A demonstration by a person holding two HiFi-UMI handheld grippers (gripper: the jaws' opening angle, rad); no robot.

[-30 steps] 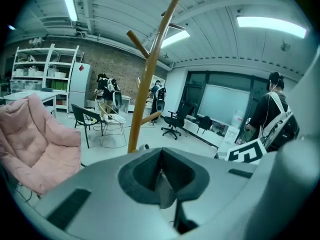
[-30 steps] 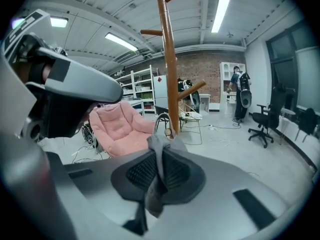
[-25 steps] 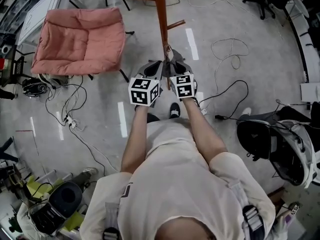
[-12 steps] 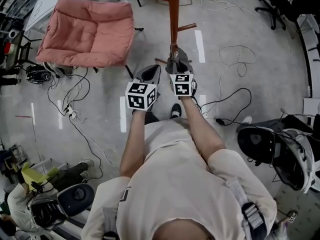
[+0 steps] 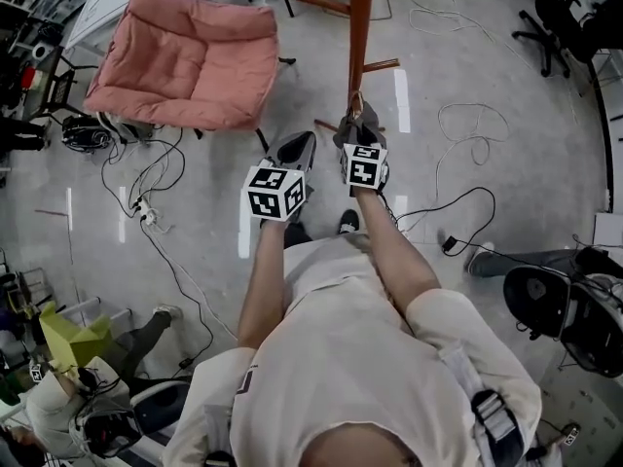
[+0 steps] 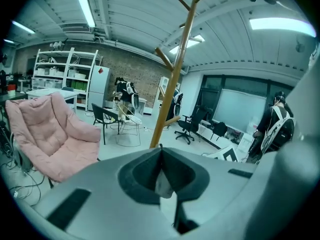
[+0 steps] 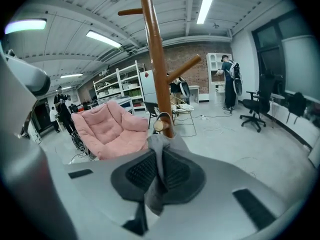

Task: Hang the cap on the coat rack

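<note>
The brown wooden coat rack (image 5: 360, 27) rises just ahead of me, its pole and slanted pegs showing in the left gripper view (image 6: 172, 84) and the right gripper view (image 7: 155, 59). My right gripper (image 5: 358, 134) is shut on the grey cap (image 7: 162, 149), whose fabric is pinched between the dark pads (image 7: 159, 171). The cap's back loop touches the tip of a low peg (image 7: 160, 125). In the head view the cap (image 5: 352, 123) bunches against the pole. My left gripper (image 5: 296, 148) hangs to the left, apart from the cap, its jaws (image 6: 160, 151) shut together on nothing I can make out.
A pink padded chair (image 5: 185, 56) stands to the left of the rack. Cables (image 5: 146, 202) trail over the grey floor. Black office chairs (image 5: 565, 305) sit at the right, and a person (image 5: 68, 412) crouches at the lower left. Shelves (image 6: 55, 74) line the far wall.
Both grippers have moved closer to the rack's pole, and the cap's loop has come up against the low peg. The left gripper has drifted a little left of the cap.
</note>
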